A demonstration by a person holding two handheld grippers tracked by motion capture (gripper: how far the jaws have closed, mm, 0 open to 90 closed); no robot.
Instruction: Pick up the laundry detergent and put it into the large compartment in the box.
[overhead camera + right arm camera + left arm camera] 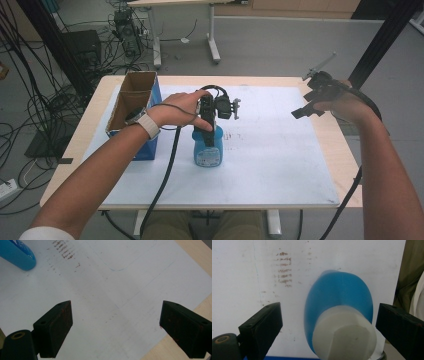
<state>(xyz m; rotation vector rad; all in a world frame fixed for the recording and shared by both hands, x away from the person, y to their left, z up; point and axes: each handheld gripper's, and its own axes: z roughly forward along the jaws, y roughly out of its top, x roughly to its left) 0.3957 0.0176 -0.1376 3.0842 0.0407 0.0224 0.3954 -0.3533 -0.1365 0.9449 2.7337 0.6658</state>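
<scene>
Left gripper (329, 322) is pointing straight down over the blue bottle (339, 297), jaws standing wide apart on either side of it, not touching. Bottle's white cap (344, 336) is sitting between the jaws, nearer the right one. White sheet (249, 277) is lying beneath, bearing brown smudge marks (284, 268) up-left of the bottle.

bottle (339, 292): smooth blue plastic | cap (344, 336): matt white plastic

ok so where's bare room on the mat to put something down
The white mat lies bare from the blue bottle across to the right gripper, and along the near edge. It is crowded at the left, where the cardboard box, the bottle and the left gripper sit close together.
</scene>
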